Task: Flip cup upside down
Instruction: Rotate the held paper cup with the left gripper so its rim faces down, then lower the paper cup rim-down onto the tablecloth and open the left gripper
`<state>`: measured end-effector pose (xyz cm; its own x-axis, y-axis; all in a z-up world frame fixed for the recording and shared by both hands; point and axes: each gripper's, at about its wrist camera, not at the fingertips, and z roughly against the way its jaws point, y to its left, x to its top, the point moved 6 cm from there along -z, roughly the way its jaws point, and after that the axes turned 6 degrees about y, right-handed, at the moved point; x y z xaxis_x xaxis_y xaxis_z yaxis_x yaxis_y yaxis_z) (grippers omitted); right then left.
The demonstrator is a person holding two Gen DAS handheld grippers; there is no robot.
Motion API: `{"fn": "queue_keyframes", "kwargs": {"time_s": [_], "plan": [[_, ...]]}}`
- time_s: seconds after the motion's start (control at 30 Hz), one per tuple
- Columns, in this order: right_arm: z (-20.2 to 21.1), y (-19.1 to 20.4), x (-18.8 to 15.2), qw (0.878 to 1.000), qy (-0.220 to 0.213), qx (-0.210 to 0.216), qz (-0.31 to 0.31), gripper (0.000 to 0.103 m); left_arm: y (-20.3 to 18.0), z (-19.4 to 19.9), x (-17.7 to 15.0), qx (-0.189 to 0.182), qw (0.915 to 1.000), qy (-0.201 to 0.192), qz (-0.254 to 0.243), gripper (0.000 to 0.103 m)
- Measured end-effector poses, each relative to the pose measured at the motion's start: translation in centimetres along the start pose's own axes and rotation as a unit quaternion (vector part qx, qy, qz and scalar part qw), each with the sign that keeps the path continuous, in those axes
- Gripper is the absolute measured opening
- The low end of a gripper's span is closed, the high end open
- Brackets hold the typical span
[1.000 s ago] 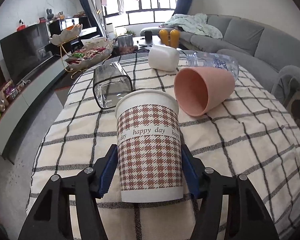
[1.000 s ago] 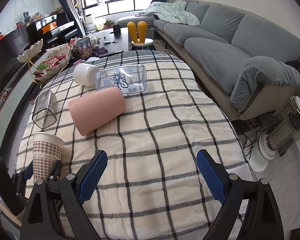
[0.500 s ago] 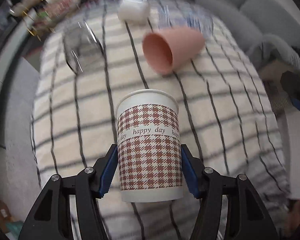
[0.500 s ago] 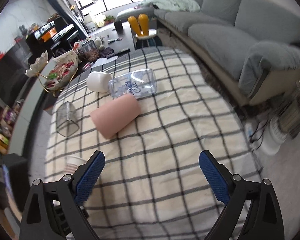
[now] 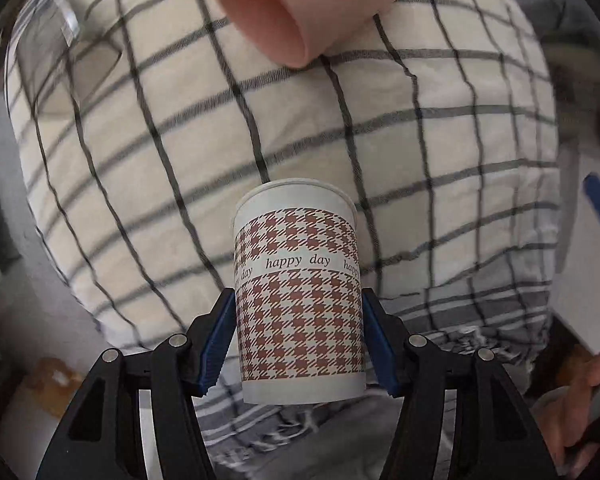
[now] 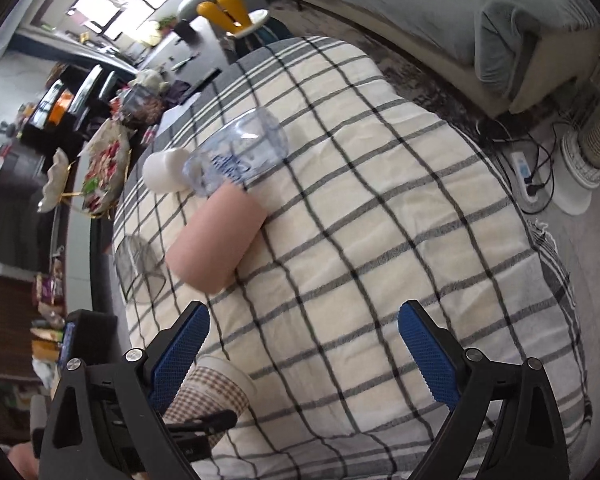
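Note:
My left gripper (image 5: 298,340) is shut on a paper cup (image 5: 298,292) with a brown houndstooth pattern and the words "happy day". It holds the cup in the air above the near edge of the checked tablecloth (image 5: 140,184), rim pointing away and down towards the cloth. The same cup shows in the right wrist view (image 6: 216,390), tilted, low at the left. My right gripper (image 6: 304,352) is open and empty above the table's near part.
A pink cup (image 6: 216,240) lies on its side mid-table, also in the left wrist view (image 5: 300,4). Behind it lie a clear plastic cup (image 6: 240,156) and a white cup (image 6: 164,170). A clear glass (image 6: 140,268) lies at the left edge. A grey sofa (image 6: 520,12) stands right.
My left gripper has lifted the paper cup off the table and tipped it forward, so the view now looks down on the cloth. My right gripper has risen and tilted.

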<state>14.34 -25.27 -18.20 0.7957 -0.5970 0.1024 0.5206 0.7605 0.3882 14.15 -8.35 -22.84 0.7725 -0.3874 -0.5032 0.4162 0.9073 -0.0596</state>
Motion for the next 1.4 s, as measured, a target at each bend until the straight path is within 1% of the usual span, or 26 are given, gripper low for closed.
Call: {"fn": "queue_keyframes", "kwargs": {"time_s": [0.07,0.1,0.2,0.37,0.43,0.47,0.5,0.6,0.7,0.73,0.87,0.93,0.97,1.03,1.1,1.17,1.27,1.3,1.37,1.4], "plan": [[-0.5,-0.2,1.1,1.000,0.010,0.000,-0.010,0.096,0.3,0.0,0.8,0.006,0.9998,0.017,0.007,0.060],[-0.7,-0.2,1.5,1.000,0.014,0.000,-0.013,0.096,0.4,0.0,1.4,0.014,0.9995,0.026,0.008,0.060],[-2.0,-0.2,2.9,0.999,0.031,0.001,-0.016,0.096,0.2,0.0,2.6,0.021,0.9988,0.043,0.008,0.060],[-3.4,-0.5,4.0,0.998,0.050,0.007,-0.026,0.096,0.4,-0.1,3.0,0.028,0.9979,0.058,0.010,0.061],[-3.7,-0.6,4.1,0.998,0.053,0.008,-0.028,0.096,0.4,0.0,2.7,0.028,0.9978,0.059,0.011,0.066],[-3.7,-0.6,4.0,0.998,0.053,0.009,-0.027,0.096,0.5,0.1,2.7,0.028,0.9979,0.059,0.009,0.072],[-3.6,-0.6,4.0,0.998,0.052,0.009,-0.026,0.096,0.4,0.3,2.4,0.030,0.9980,0.056,0.007,0.076],[-2.8,-0.4,3.5,0.999,0.045,0.011,-0.022,0.096,0.2,1.1,1.5,0.034,0.9986,0.039,0.000,0.079],[-1.5,0.3,3.0,0.999,0.031,0.014,-0.009,0.096,0.1,2.1,-0.2,0.025,0.9995,0.016,0.004,0.083],[-1.0,0.4,2.9,1.000,0.026,0.014,-0.003,0.096,0.1,2.2,0.9,0.024,0.9997,0.008,0.005,0.084],[1.6,1.8,1.8,0.999,-0.010,0.008,0.039,0.096,0.1,3.7,-1.7,0.014,0.9985,-0.049,0.019,0.085],[2.7,2.3,1.0,0.998,-0.029,0.005,0.061,0.096,0.4,3.8,-3.0,-0.006,0.9958,-0.081,0.040,0.085],[3.2,2.5,0.7,0.997,-0.036,0.006,0.072,0.096,0.7,3.9,-4.0,-0.020,0.9927,-0.104,0.058,0.085],[4.3,3.2,-0.1,0.993,-0.061,0.006,0.102,0.096,1.0,4.1,-5.5,-0.021,0.9861,-0.146,0.077,0.085],[5.3,3.7,-0.9,0.988,-0.089,0.001,0.126,0.096,1.7,4.6,-7.3,-0.013,0.9740,-0.202,0.101,0.086],[6.4,4.4,-2.1,0.981,-0.119,-0.002,0.154,0.096,2.0,5.1,-8.6,-0.006,0.9630,-0.241,0.120,0.086],[7.4,5.1,-3.6,0.972,-0.148,-0.005,0.182,0.096,3.1,5.3,-10.7,0.011,0.9436,-0.299,0.142,0.086],[7.7,5.3,-4.0,0.970,-0.156,-0.006,0.188,0.096,3.2,5.4,-11.4,0.007,0.9358,-0.318,0.151,0.086],[8.2,5.5,-4.9,0.963,-0.176,-0.010,0.201,0.096,3.9,5.3,-12.4,0.004,0.9242,-0.345,0.163,0.086],[8.3,5.6,-5.2,0.961,-0.182,-0.012,0.206,0.096,4.1,5.6,-13.1,0.008,0.9142,-0.367,0.172,0.086]]}}
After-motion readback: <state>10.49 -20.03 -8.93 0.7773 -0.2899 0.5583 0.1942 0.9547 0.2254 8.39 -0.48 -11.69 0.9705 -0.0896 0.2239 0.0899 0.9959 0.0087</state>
